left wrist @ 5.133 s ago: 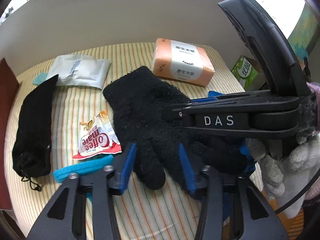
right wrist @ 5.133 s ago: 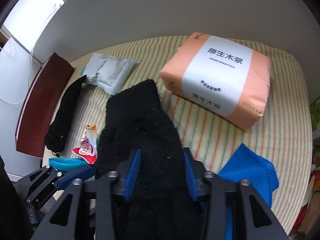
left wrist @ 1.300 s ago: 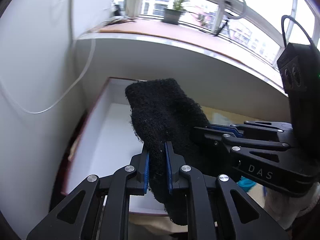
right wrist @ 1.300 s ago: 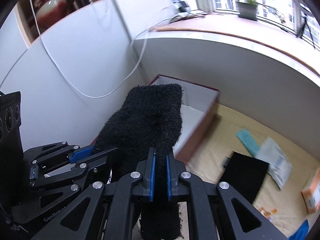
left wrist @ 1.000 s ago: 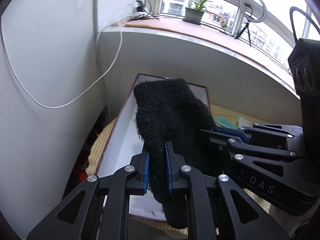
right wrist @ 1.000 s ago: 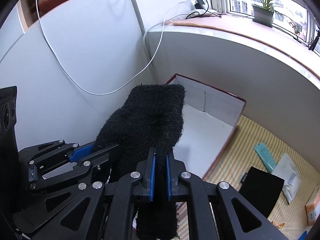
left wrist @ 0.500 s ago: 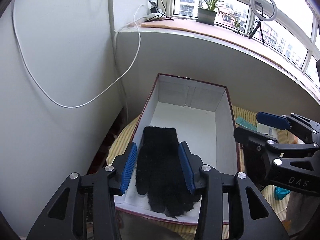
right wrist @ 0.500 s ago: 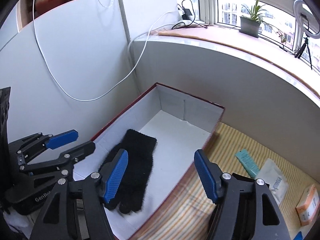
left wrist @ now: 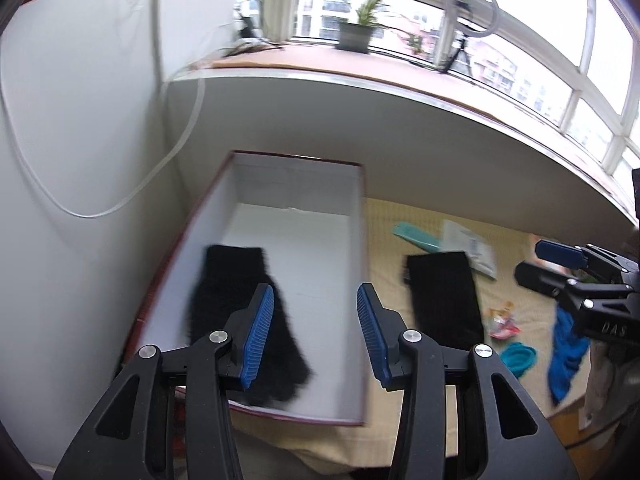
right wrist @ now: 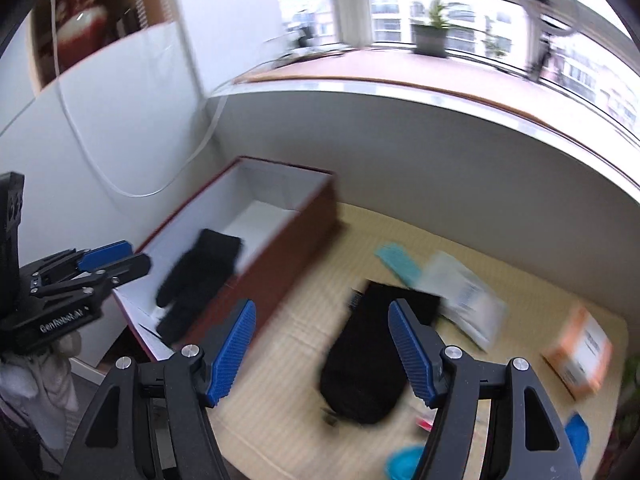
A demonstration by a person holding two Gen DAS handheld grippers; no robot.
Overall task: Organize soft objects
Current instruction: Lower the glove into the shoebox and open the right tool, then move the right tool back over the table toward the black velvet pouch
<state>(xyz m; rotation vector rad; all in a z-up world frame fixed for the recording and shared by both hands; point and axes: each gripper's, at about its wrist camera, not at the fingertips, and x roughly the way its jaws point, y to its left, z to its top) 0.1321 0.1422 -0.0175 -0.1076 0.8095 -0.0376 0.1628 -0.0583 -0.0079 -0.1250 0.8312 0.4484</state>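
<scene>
Both my grippers, left (left wrist: 316, 334) and right (right wrist: 322, 350), are now gaping wide, holding nothing; black glove (left wrist: 236, 308), released, is lying inside the box (left wrist: 362, 240). Beside the box, striped cloth (right wrist: 288, 344) is showing under the windowsill (right wrist: 400, 76).

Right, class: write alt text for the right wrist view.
A black glove lies inside an open red box at left, while the open right gripper hovers over a black pouch on the striped mat. The open left gripper sits beside the box.
</scene>
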